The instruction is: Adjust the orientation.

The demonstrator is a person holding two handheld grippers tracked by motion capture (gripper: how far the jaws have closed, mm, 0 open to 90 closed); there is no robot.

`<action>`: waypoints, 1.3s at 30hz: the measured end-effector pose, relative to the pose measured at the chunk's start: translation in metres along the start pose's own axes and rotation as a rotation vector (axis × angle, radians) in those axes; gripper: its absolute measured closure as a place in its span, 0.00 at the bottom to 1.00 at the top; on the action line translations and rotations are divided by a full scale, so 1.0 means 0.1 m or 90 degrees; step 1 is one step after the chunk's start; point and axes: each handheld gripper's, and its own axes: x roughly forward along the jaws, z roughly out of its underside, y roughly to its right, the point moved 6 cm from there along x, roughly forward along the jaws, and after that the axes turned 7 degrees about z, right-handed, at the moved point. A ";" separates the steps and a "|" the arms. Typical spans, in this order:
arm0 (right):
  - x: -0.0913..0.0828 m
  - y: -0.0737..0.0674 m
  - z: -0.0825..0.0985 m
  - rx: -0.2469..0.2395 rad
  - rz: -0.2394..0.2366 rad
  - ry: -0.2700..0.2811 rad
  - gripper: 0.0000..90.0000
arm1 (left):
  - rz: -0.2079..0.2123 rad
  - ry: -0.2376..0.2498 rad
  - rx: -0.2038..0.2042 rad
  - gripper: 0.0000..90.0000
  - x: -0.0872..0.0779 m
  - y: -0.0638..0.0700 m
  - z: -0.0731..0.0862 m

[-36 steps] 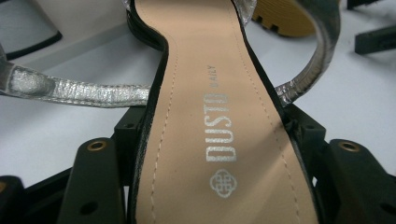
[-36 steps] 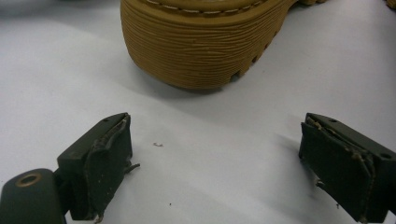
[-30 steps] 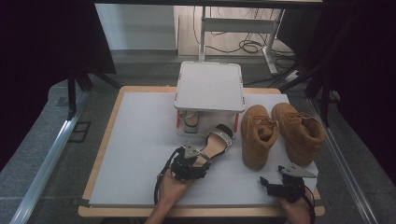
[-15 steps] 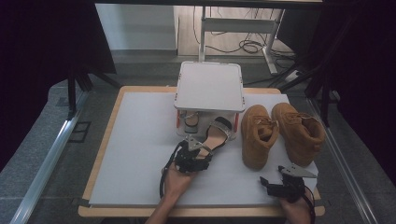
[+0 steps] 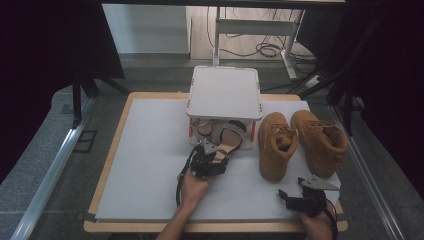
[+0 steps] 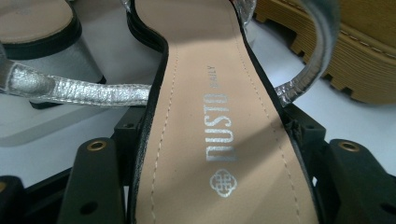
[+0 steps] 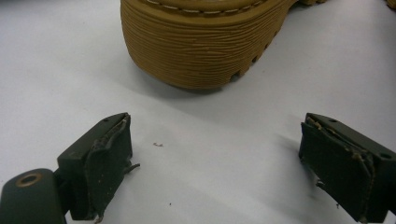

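White sheeted surface (image 5: 150,150) on a wood frame, grey floor around. Left tool (image 5: 210,159) pinching the black-edged tan sandal with silver straps (image 6: 205,116) at its heel; since a second ago it has carried the sandal forward, toe now under the white box-like stand (image 5: 225,92), likely shelving it. Tan suede boots (image 5: 300,142) beside. Right tool (image 7: 219,163) spread wide, holding nothing, resting just short of a boot sole

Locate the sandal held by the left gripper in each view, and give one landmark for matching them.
High view: the sandal lies centre, its toe under the white rack, heel in the left gripper.
Left gripper view: its tan insole runs up the middle between the jaws.
Right gripper view: not in it.
Shared landmark: the tan boot.
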 end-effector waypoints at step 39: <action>0.00 0.00 0.00 -0.001 -0.001 0.000 0.11 | -0.091 0.023 -0.090 0.43 0.61 -0.22 -0.37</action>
